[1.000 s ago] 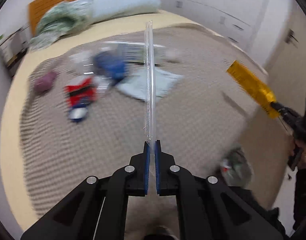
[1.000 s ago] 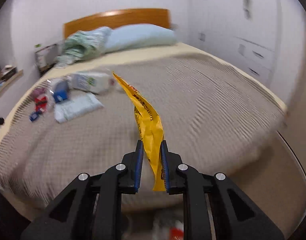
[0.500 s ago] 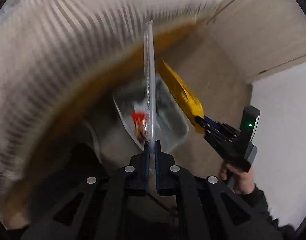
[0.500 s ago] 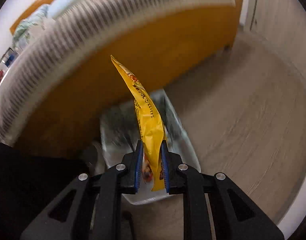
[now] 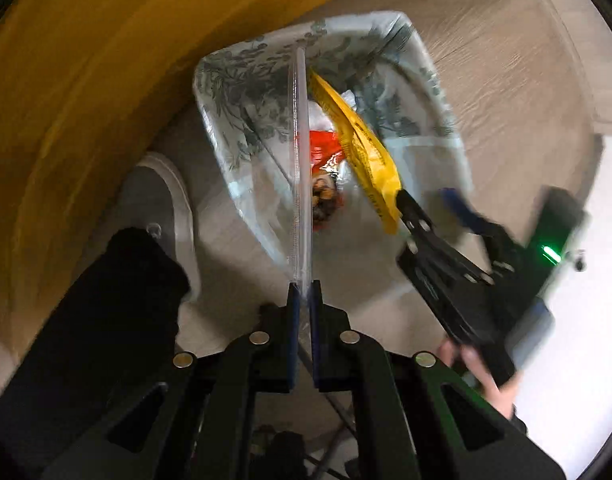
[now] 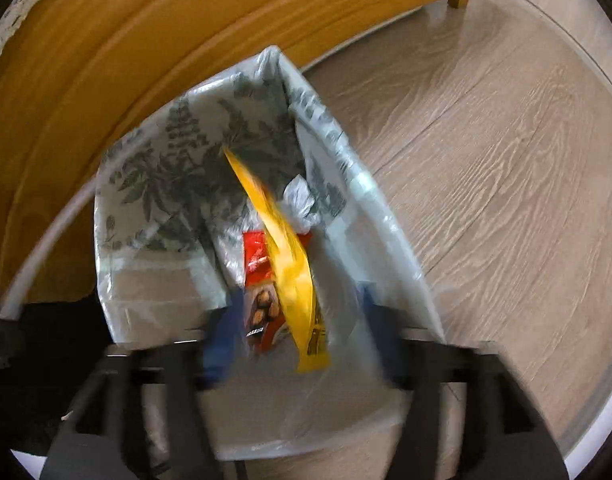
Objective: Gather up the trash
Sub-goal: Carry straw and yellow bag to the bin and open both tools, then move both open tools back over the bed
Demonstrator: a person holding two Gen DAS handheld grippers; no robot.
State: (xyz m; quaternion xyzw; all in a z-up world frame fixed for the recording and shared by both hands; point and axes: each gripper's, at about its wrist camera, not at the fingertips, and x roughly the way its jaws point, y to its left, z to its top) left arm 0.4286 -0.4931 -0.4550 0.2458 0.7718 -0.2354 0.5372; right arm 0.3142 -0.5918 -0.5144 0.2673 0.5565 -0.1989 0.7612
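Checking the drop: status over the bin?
Left tool shut on clear strip. Right tool just opened, yellow wrapper loose above bin. Nothing blocking.

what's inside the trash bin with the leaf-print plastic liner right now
Inside the leaf-print lined bin lie a red snack wrapper and a crumpled pale plastic bag. A yellow snack packet hangs over them, hiding part of the wrapper and whatever lies beneath.

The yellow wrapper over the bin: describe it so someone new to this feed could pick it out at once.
Find the wooden bed frame; on the floor against it stands the bin with the leaf-printed liner. Above its mouth, between the right gripper's jaws, which have just been opening, hangs the yellow wrapper. It is long, narrow and bright yellow, unlike the red snack pack and crumpled clear plastic lying inside.
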